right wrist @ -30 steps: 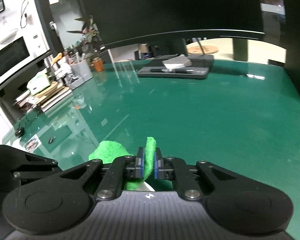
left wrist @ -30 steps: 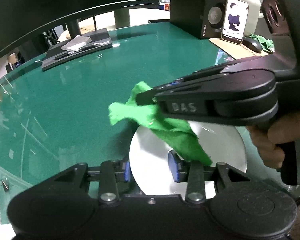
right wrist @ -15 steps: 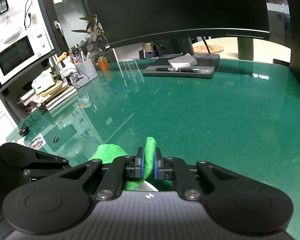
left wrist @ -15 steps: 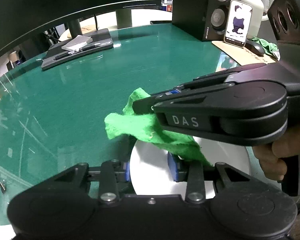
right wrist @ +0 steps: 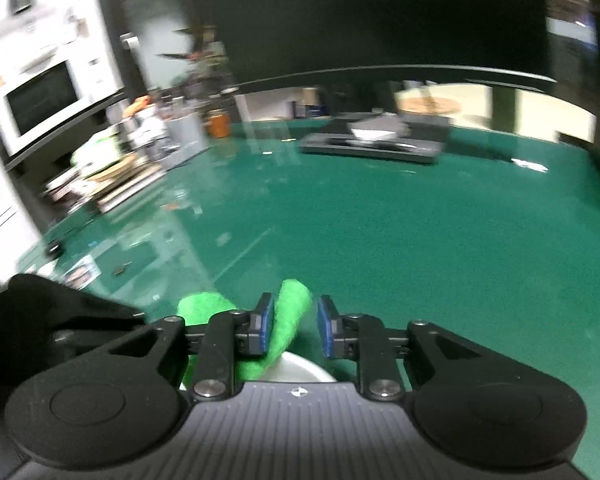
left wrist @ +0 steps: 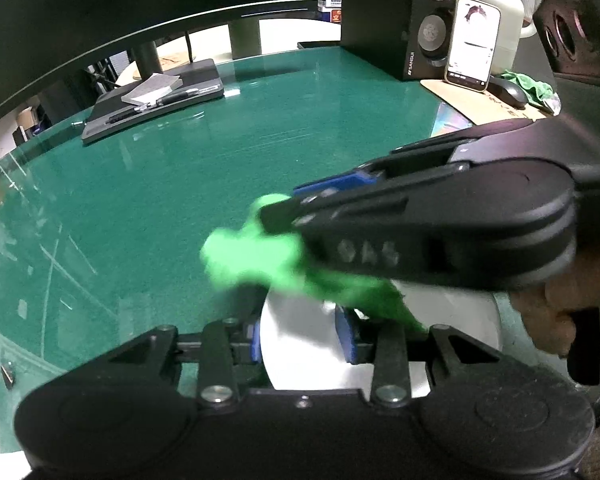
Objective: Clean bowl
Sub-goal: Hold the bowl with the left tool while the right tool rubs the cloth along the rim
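A white bowl (left wrist: 460,320) stands on the green glass table (left wrist: 180,200). My left gripper (left wrist: 300,338) is shut on the bowl's near wall, one blue pad outside and one inside. A bright green cloth (left wrist: 252,256) hangs over the bowl's far rim, blurred. My right gripper (left wrist: 296,204) comes in from the right above the bowl, carried by a person's hand (left wrist: 556,312). In the right wrist view its jaws (right wrist: 296,324) are opening. The cloth (right wrist: 290,304) stands between them, leaning on the left pad and apart from the right one. The bowl's rim (right wrist: 300,368) shows just below.
A monitor base with a notepad and pens (left wrist: 152,96) lies at the back. A speaker (left wrist: 432,20), a phone (left wrist: 474,44), a mouse (left wrist: 508,92) and another green cloth (left wrist: 532,84) stand at the back right. A pen cup (right wrist: 184,136) and clutter line the table's left edge.
The right gripper's jaws, pinched on the cloth before, have parted, and the right pad has come off it. The right wrist view has gone blurred. The left gripper keeps its hold on the bowl.
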Demonstrator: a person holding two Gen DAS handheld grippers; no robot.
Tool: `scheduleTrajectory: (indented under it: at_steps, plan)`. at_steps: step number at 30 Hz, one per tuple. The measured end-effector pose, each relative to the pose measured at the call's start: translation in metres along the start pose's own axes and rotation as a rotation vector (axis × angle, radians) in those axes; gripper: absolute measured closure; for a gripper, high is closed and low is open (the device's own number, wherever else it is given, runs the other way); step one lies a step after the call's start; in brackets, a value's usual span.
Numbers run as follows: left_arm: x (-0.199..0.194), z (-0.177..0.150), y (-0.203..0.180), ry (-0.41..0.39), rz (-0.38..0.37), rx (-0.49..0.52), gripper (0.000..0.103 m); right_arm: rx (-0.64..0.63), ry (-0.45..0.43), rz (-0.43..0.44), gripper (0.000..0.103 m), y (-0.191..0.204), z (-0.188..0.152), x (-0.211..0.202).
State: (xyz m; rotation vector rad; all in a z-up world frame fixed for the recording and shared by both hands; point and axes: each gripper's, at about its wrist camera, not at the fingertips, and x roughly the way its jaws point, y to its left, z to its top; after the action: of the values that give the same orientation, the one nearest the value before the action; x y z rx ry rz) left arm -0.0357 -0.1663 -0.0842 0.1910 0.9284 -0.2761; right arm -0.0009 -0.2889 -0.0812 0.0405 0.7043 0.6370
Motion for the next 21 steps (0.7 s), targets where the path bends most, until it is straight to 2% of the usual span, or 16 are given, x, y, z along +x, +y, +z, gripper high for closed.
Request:
scheduleTrajectory:
  at_steps: [1,2,3,9,12,14,16,18,19,20,21]
  plan:
    - [0.000,0.000,0.000,0.000,0.000,0.001,0.068,0.004,0.002,0.000,0.086,0.000,0.000,0.000]
    - [0.000,0.000,0.000,0.000,0.000,0.002,0.068,0.005,0.003,0.007,0.095,0.001,-0.001,0.000]
    - [0.000,0.000,0.000,0.000,0.000,0.003,0.068,-0.015,0.005,0.019,0.097,0.006,-0.001,0.000]
    - [0.000,0.000,0.000,-0.002,-0.005,0.004,0.068,-0.106,0.007,0.124,0.096,0.029,-0.003,0.000]
    - [0.000,-0.001,0.003,-0.003,-0.010,-0.014,0.067,-0.100,0.009,0.116,0.095,0.025,-0.003,0.000]
    - [0.000,-0.002,0.006,-0.006,-0.011,-0.034,0.066,-0.073,0.003,0.033,0.095,0.013,-0.002,-0.002]
    - [-0.001,-0.002,0.012,-0.018,-0.016,-0.068,0.066,-0.049,0.013,-0.035,0.090,0.004,-0.001,-0.004]
    - [-0.007,-0.004,0.018,-0.040,-0.049,-0.095,0.060,0.030,0.001,-0.011,0.087,-0.008,0.000,-0.013]
    - [-0.010,-0.004,0.020,-0.048,-0.063,-0.104,0.053,0.082,-0.018,0.018,0.082,-0.013,0.000,-0.022]
    - [-0.013,-0.006,0.021,-0.053,-0.066,-0.102,0.045,0.118,-0.047,0.054,0.065,-0.017,0.002,-0.034]
    - [-0.018,-0.008,0.021,-0.061,-0.068,-0.095,0.043,0.127,-0.064,0.068,0.052,-0.017,0.003,-0.040]
